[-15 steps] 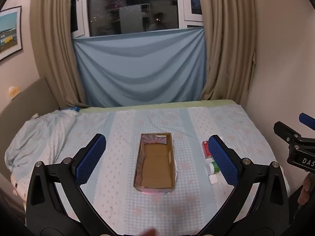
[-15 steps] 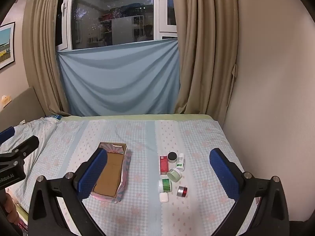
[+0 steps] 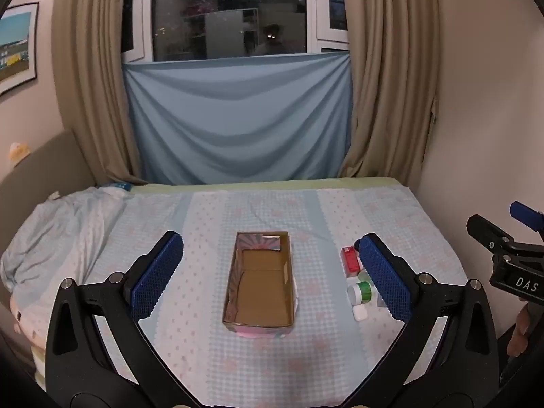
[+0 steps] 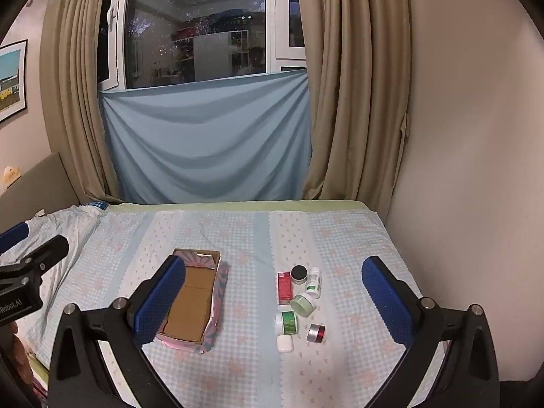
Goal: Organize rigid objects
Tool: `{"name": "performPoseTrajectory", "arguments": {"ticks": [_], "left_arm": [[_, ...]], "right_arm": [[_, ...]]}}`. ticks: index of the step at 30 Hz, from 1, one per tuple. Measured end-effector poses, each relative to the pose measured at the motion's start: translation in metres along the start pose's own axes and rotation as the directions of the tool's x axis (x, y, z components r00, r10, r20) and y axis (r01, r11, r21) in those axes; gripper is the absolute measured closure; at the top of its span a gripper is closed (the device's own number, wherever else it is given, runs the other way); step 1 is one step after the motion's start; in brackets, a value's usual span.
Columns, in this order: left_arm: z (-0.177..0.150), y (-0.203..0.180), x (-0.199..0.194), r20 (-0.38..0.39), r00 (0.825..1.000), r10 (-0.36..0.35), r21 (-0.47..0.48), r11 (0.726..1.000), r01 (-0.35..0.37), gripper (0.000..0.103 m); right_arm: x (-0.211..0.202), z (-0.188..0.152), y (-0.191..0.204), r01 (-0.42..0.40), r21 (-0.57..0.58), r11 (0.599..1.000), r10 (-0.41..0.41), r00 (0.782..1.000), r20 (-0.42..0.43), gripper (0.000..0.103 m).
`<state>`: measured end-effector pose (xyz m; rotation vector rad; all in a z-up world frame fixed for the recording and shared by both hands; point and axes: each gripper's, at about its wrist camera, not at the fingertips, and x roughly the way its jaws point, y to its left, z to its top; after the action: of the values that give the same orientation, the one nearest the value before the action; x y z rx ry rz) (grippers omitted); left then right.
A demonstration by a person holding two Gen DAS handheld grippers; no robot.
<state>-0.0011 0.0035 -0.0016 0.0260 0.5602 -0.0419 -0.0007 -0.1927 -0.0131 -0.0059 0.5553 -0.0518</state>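
Observation:
An empty open cardboard box [image 3: 260, 282] [image 4: 190, 306] lies on the bed. Right of it is a cluster of small items: a red carton [image 4: 284, 287], a black-lidded jar [image 4: 299, 274], a white bottle [image 4: 313, 283], a pale green jar [image 4: 302, 304], a green-labelled jar [image 4: 286, 322], a small red tin [image 4: 316, 332] and a white case [image 4: 285, 343]. My left gripper [image 3: 270, 277] is open and empty, held above the box. My right gripper [image 4: 273, 301] is open and empty, held above the cluster. The left gripper's right pad [image 3: 384, 278] hides part of the cluster.
The bed [image 4: 340, 238] has a checked blue and pink sheet. A crumpled quilt [image 3: 57, 224] lies at the left. A wall [image 4: 476, 136] runs along the bed's right side. Curtains and a blue cloth [image 3: 238, 119] hang behind the bed.
Both views have shifted only slightly; the box and the items lie where they were. Both grippers stay open.

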Motion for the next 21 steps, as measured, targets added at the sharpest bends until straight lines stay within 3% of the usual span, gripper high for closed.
{"name": "performPoseTrajectory", "arguments": {"ticks": [4, 21], "left_arm": [[-0.002, -0.004, -0.001, 0.007, 1.0, 0.022, 0.015, 1.0, -0.022, 0.001], [0.003, -0.006, -0.009, 0.024, 1.0, 0.017, 0.007, 1.0, -0.017, 0.001]], "right_arm": [[-0.003, -0.006, -0.026, -0.027, 0.026, 0.999, 0.027, 1.0, 0.014, 0.0], [-0.007, -0.006, -0.029, -0.032, 0.017, 0.999, 0.032, 0.999, 0.04, 0.0]]}}
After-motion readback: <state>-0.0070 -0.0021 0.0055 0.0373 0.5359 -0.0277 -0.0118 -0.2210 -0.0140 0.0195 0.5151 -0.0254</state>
